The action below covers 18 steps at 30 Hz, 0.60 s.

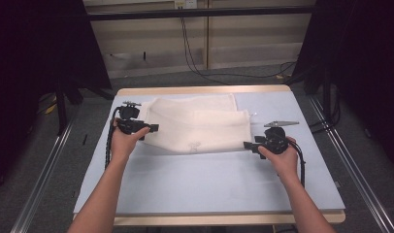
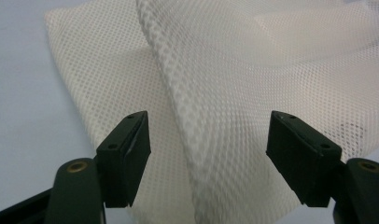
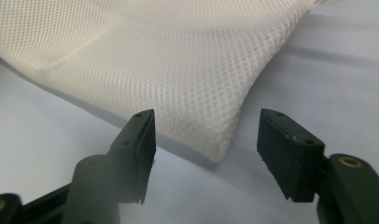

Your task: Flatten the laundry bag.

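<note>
A white mesh cloth lies folded on the pale blue table top, its upper layer set askew over the lower one. My left gripper sits at the cloth's left edge with its jaws apart. In the left gripper view the mesh cloth runs under and between the jaws of my left gripper, untouched by the pads. My right gripper is at the cloth's near right corner. In the right gripper view that corner of the cloth rests on the table just ahead of my open right gripper.
The table has a wooden rim along its far side. Bare blue surface stretches between the cloth and the near edge. Black cables trail over the floor behind, and dark stands flank the table on both sides.
</note>
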Each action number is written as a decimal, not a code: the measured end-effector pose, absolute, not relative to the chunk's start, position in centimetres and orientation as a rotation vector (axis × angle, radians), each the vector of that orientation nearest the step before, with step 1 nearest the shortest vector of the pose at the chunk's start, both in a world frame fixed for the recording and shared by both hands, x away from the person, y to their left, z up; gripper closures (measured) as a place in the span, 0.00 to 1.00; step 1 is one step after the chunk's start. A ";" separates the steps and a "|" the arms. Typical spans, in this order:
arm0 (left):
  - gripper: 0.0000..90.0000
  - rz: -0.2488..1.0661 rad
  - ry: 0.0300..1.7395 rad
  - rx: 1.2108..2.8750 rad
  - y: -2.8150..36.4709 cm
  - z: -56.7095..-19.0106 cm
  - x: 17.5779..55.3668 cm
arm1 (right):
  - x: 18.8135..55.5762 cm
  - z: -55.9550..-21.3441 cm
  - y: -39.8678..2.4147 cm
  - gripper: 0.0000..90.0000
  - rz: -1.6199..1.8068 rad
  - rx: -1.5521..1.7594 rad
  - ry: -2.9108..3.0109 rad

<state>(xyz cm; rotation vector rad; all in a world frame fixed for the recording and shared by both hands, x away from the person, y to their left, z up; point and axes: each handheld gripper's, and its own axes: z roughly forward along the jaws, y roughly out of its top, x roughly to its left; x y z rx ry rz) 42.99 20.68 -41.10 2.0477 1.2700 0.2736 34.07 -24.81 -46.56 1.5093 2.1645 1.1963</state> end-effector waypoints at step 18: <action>0.72 0.278 1.268 2.043 20.1 -40.8 46.4 | 38.6 -45.9 -25.0 0.59 1.294 1.645 2.072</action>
